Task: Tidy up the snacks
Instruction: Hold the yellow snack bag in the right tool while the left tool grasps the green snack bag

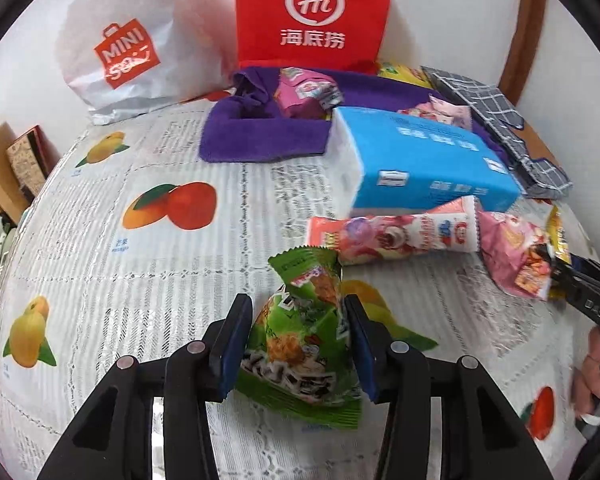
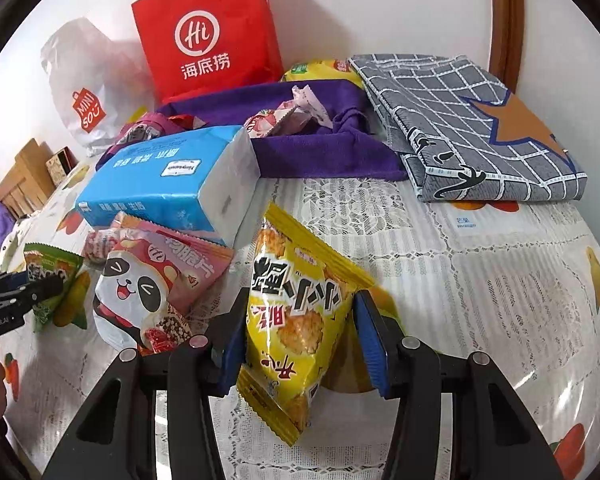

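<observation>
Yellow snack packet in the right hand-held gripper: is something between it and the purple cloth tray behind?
Yes. The blue tissue pack lies before the purple cloth tray's left part; the way over the lace tablecloth looks free.

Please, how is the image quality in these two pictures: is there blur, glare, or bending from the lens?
Left wrist view: strong fisheye bending with dark corners; the blue box looks smeared; the green packet is fairly sharp. Right wrist view: same bending; glare on the tablecloth at lower right; the yellow packet is sharp.
</observation>
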